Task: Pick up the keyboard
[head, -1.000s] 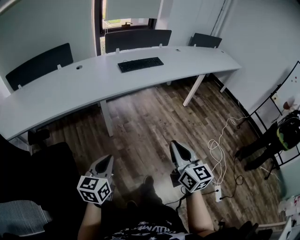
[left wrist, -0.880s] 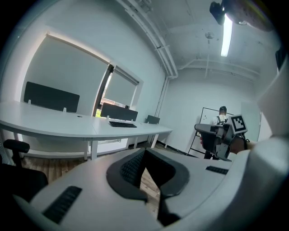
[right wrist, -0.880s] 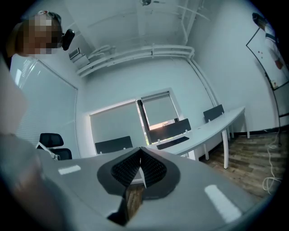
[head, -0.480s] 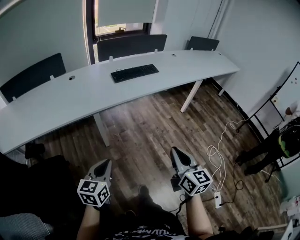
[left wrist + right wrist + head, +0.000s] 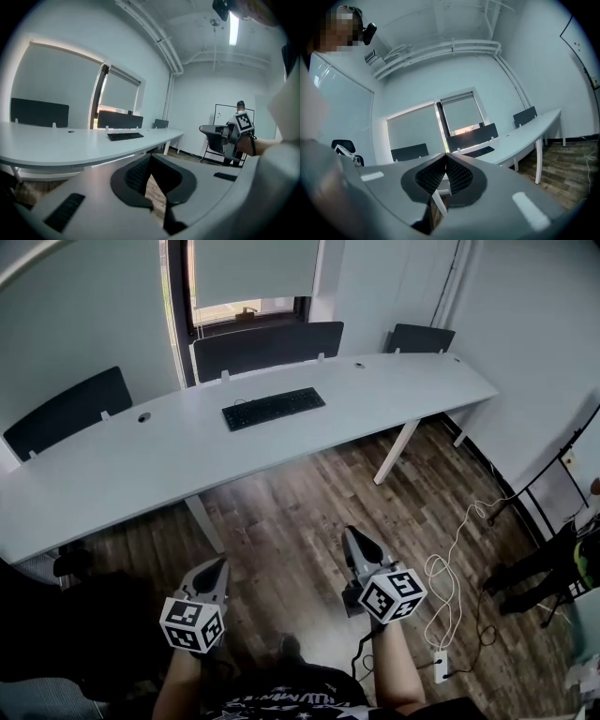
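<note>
Keyboard (image 5: 274, 409) sits mid-desk (image 5: 112, 474), toward the far edge and well apart from both grippers. Left gripper (image 5: 221, 562) and right gripper (image 5: 350, 532) hang over wood floor (image 5: 300, 493), jaws closed on nothing. Only the head view shows the white cable (image 5: 441, 559) looping at right. Only the left gripper view catches the right gripper side-on. Open floor runs up to the desk's near edge.

A slim black keyboard (image 5: 274, 409) is lying flat, keys up, on the long white curved table (image 5: 112, 460), toward its far edge. It is sitting slightly slanted, right end farther back.
</note>
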